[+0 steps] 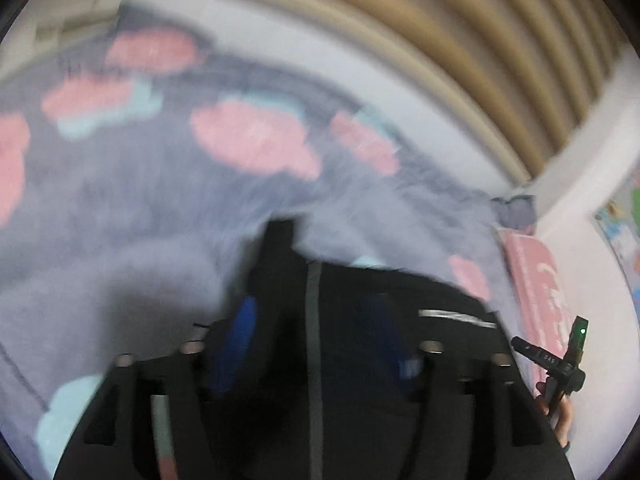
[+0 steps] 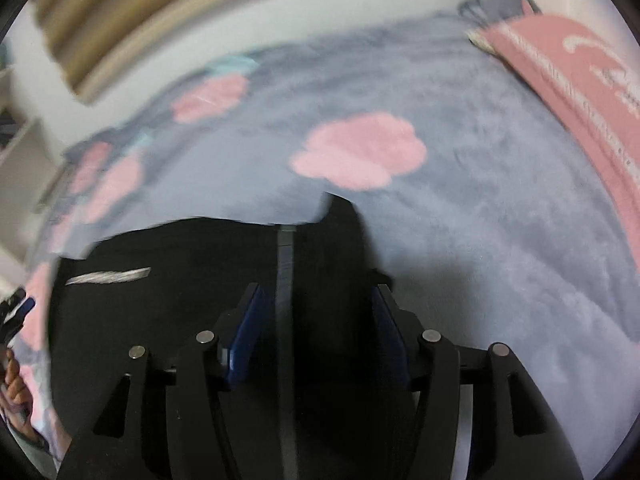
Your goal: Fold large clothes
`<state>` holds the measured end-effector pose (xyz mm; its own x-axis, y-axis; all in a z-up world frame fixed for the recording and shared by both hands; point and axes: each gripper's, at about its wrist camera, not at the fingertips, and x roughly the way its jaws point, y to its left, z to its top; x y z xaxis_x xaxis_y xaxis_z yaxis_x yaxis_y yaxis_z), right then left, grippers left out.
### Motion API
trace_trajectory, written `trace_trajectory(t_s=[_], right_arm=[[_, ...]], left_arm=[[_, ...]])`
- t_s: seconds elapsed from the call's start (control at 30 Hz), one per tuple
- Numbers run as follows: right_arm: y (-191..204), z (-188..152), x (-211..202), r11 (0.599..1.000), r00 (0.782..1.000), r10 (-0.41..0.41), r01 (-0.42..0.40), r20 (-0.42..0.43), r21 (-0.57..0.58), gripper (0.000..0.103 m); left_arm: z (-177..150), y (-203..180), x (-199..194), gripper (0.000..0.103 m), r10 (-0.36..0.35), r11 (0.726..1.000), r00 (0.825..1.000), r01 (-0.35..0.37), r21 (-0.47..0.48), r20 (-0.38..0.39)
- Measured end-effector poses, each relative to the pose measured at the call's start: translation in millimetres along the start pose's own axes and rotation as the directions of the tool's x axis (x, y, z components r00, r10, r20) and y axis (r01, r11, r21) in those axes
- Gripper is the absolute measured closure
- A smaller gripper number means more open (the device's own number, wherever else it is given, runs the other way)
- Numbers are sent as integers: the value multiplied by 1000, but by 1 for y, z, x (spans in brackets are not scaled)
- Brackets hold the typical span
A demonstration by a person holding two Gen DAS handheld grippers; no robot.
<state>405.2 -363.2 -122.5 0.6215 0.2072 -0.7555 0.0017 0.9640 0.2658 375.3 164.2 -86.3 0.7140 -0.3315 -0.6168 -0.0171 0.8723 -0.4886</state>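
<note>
A black garment (image 1: 360,288) with a grey zip strip (image 1: 314,360) and a short white mark (image 1: 456,317) lies on a grey-blue blanket. My left gripper (image 1: 312,320) hovers at its edge with the blue pads (image 1: 236,344) spread apart and the fabric between and below them; this view is blurred. In the right wrist view the same garment (image 2: 180,248) fills the lower left, its zip strip (image 2: 286,280) running between the spread pads (image 2: 248,332) of my right gripper (image 2: 318,312). Neither pair of pads presses on the cloth.
The blanket (image 2: 480,200) with pink cloud shapes covers a bed. A pink pillow (image 2: 580,80) lies at the right. Beige pleated curtains (image 1: 440,40) hang behind. The other gripper's handle (image 1: 560,356) and a hand (image 2: 16,384) show at the frame edges.
</note>
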Motion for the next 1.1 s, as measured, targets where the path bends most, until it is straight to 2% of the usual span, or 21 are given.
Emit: trace_trajectory(t_s=[0.1,0.17,0.23,0.3,0.37,0.4,0.47,0.5,0.63,0.7,0.77,0.83,0.9,0.93,0.97,1.0,1.03,1.07,1.1], right_arm=[[36,-16,-36,996,999,42,-40,17,-74,44],[71,-27,-52,986,996,90,-87,14,-142,44],[103,-38,-55,973,993,115,-114,-9,-201,44],[127,-52,-48,969,996,82,-89,-36,-229,44],[145,-66,-28,966,997,45,-60,-62,-253,44],[148,-73,-16,967,996,32,-53,-85,-251,44],[150,-88,16,970,990,-4,-29,-137,-241,44],[151,-92,22,968,990,-11,-25,-141,-251,44],[160,-101,32,953,992,-68,33,-106,-302,44],[158,-99,30,955,992,-59,22,-115,-295,44],[156,-90,19,961,993,-25,-8,-115,-277,43],[158,-76,6,963,998,8,-23,-57,-270,43],[160,-59,-1,965,1000,-8,13,19,-260,42],[159,-50,3,971,1000,-20,25,24,-239,42],[157,-43,11,975,1000,-24,25,8,-222,42],[153,-36,27,980,999,-31,22,-42,-200,42],[150,-33,53,983,989,-50,24,-139,-181,42],[149,-34,65,983,983,-52,20,-177,-180,42],[149,-36,75,982,979,-64,26,-194,-188,42]], left_arm=[[-7,-40,-34,34,-45,997,997,41,70,56],[-18,-66,-45,34,-88,990,995,82,117,46],[-36,-93,-38,34,-119,978,993,117,170,1],[-56,-115,-17,34,-107,971,993,115,210,-52],[-77,-126,13,34,-84,971,988,110,211,-128],[-87,-127,29,34,-74,974,982,108,197,-175],[-109,-116,73,36,1,987,957,46,153,-290],[-116,-112,86,36,27,988,950,22,154,-312],[-119,-111,101,36,76,988,947,-29,154,-311],[-116,-114,97,36,79,988,950,-34,151,-301],[-112,-119,87,36,66,986,958,-20,164,-278],[-103,-127,73,36,31,988,971,7,157,-239],[-87,-135,65,35,-6,989,985,31,143,-173],[-81,-137,68,35,-11,991,986,33,133,-163],[-74,-135,76,35,-12,993,983,33,116,-181],[-69,-130,95,35,-1,997,969,20,75,-246],[-68,-124,111,36,4,999,954,9,41,-300],[-67,-114,131,36,-1,1000,935,-1,-4,-354],[-67,-110,141,36,0,1000,928,-10,-24,-371]])
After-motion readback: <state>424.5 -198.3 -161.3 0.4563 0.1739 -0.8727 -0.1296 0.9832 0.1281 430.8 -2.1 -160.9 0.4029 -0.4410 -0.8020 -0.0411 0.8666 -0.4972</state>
